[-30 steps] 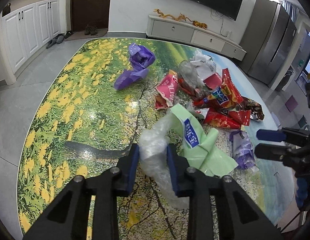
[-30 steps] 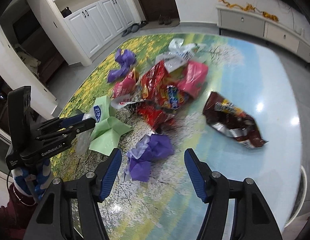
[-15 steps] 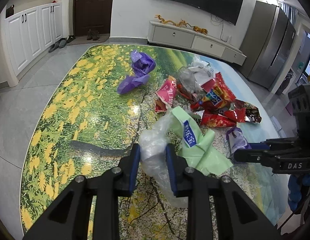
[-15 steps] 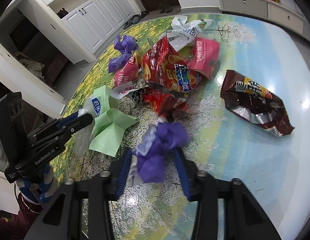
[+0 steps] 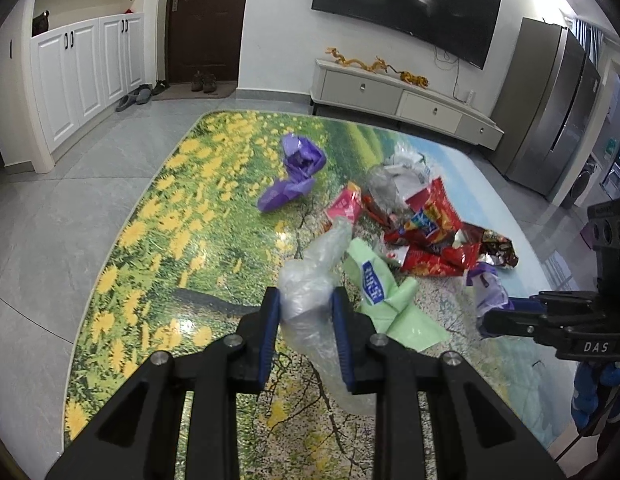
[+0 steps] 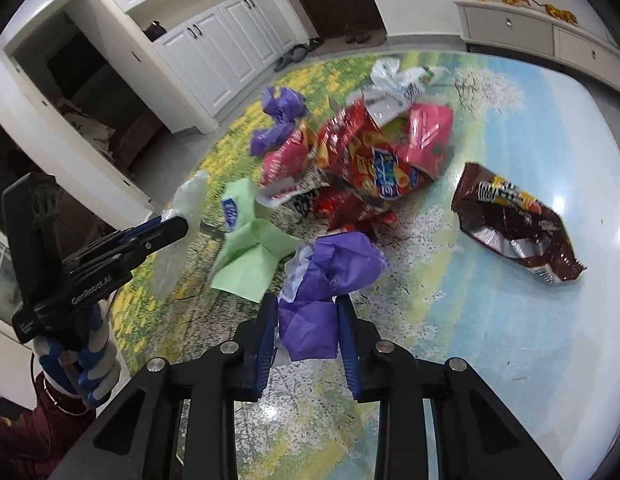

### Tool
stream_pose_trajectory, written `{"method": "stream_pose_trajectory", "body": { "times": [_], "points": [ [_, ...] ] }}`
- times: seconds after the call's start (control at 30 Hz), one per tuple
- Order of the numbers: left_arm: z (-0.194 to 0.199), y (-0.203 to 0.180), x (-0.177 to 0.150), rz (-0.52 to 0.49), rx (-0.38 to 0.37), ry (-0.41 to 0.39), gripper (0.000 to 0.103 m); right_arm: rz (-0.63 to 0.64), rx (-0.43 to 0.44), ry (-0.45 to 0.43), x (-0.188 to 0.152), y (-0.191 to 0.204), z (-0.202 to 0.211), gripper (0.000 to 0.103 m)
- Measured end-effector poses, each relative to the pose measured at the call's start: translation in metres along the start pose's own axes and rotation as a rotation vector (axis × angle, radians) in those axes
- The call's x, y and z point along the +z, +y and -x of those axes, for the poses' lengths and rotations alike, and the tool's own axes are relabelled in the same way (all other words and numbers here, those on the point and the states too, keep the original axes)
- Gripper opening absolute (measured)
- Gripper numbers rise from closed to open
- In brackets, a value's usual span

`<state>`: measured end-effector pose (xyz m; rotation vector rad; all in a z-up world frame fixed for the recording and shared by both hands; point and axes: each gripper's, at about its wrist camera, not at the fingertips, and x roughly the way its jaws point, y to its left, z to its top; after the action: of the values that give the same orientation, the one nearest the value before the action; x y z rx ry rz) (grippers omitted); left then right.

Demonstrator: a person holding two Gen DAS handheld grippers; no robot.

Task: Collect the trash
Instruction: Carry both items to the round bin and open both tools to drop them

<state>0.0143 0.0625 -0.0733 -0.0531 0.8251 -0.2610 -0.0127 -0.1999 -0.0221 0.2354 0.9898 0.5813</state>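
Closing right gripper point(image 6: 308, 330) on crumpled purple plastic bag point(image 6: 329, 276), left gripper point(image 5: 304, 328) clamping clear crinkled film point(image 5: 310, 292), risking slippage, flimsy plastic dangling toward six o'clock.

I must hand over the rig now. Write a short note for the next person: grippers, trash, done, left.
Left gripper: shut on the clear bag.
Right gripper: jaws closing on the purple wrapper, pads pressing it.
On the table: green bag, red snack pile, brown packet, another purple wrapper.
Done: two pieces gripped.
Left: all the rest; no bin in view.
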Motion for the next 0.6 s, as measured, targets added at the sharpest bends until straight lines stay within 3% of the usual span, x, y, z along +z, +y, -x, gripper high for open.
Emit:
{"method": "stream_pose_trajectory", "body": {
  "times": [0.13, 0.37, 0.6],
  "points": [
    [0.009, -0.012, 0.008, -0.022, -0.004, -0.021, 0.025, 0.002, -0.001, -0.056, 0.001, -0.004, 0.023, 0.028],
    [0.01, -0.066, 0.029, -0.116, -0.061, -0.034, 0.025, -0.04, -0.067, -0.194, -0.003, -0.034, 0.085, 0.028],
    [-0.009, -0.153, 0.053, -0.238, -0.171, -0.016, 0.025, -0.132, -0.241, -0.323, -0.026, -0.093, 0.16, 0.028]
  ]
}}
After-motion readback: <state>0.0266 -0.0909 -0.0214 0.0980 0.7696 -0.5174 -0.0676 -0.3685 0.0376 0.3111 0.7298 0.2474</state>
